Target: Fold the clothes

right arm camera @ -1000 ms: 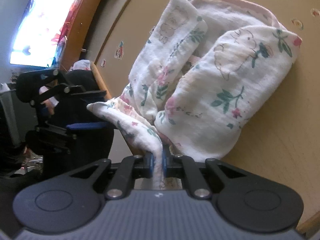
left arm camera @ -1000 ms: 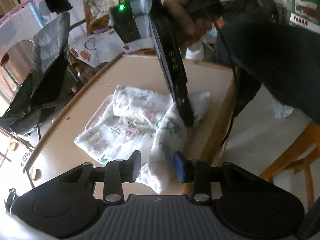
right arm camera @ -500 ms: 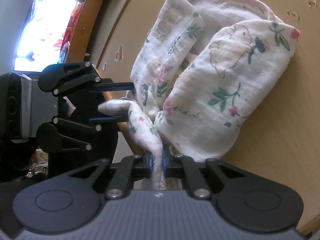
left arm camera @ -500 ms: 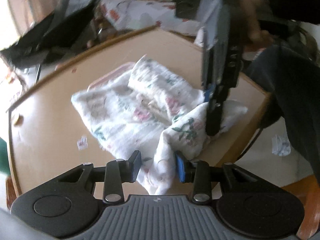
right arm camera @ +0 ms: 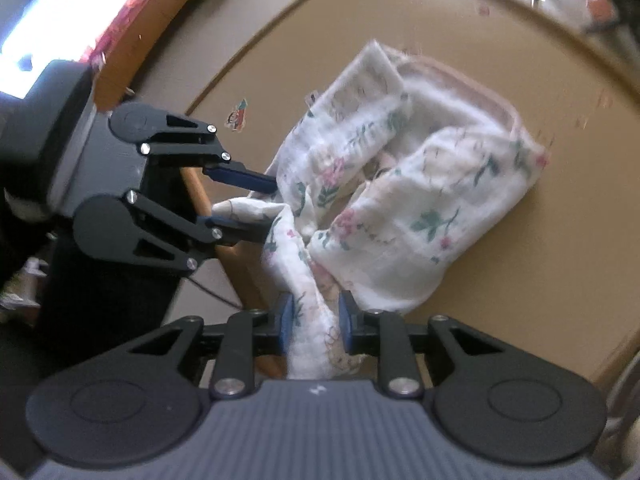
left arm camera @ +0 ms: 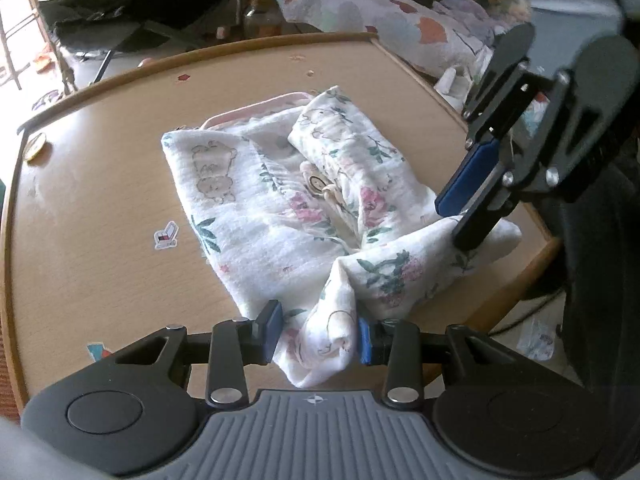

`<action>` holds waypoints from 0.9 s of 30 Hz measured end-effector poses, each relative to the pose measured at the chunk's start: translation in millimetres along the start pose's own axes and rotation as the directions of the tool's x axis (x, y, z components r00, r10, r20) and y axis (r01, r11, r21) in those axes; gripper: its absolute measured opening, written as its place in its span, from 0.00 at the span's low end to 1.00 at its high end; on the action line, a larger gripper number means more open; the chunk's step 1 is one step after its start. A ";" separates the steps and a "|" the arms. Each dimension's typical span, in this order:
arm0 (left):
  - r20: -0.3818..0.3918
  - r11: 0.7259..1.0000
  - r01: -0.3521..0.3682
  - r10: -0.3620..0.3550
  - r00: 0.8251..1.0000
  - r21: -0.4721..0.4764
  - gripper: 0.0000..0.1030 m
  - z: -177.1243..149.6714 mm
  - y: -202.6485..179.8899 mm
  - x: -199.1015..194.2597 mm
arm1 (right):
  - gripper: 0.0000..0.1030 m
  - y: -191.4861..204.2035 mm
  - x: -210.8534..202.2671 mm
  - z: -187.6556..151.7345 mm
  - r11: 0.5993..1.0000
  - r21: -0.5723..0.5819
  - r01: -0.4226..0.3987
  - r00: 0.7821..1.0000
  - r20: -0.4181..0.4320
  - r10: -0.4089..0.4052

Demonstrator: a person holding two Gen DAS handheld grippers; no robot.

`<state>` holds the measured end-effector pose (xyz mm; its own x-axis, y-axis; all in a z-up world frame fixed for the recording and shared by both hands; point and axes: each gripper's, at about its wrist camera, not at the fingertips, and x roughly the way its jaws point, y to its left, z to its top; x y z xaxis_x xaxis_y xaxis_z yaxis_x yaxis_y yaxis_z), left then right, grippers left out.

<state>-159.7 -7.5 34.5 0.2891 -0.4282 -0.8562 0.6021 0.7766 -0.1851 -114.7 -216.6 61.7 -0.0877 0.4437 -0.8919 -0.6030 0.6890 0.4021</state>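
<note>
The floral garment (left arm camera: 288, 200) lies bunched in loose layers on the wooden table (left arm camera: 100, 184), its near corner spilling toward the table's edge beside the person.

Left of the garment's hanging corner, the left gripper (left arm camera: 318, 332) stands with its jaws spread, a fold of the cloth sitting between the blue pads without being squeezed. It looks placed to take that fold.

To the right of that corner, the right gripper (right arm camera: 314, 322) also has its jaws parted, with a strand of the garment running loosely between them. Whether either claw is letting go or about to close cannot be told.

The garment is not yet a neat flat fold; both claws flank the same edge, likely to lift it together.
</note>
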 end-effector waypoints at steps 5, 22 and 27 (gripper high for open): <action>0.013 1.000 -0.005 0.005 1.000 -0.029 0.40 -8.3 -1.6 2.3 | 0.23 27.2 10.2 -3.2 0.963 -0.209 0.171 0.985 0.054 -0.163; 0.117 0.991 -0.130 0.130 0.985 -0.007 0.41 -26.3 -29.7 -43.7 | 0.24 27.1 28.7 2.4 0.932 -0.228 0.281 0.958 0.117 -0.261; 0.167 0.998 -0.038 0.029 0.986 0.051 0.41 -20.1 -48.0 -58.6 | 0.25 22.7 23.9 2.0 0.941 -0.218 0.259 0.965 0.105 -0.241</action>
<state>-220.6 -10.5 83.8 0.4264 -0.4769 -0.7686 0.6283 0.7674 -0.1277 -128.9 -189.2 49.9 0.1443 0.3220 -0.9357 -0.7631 0.6382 0.1019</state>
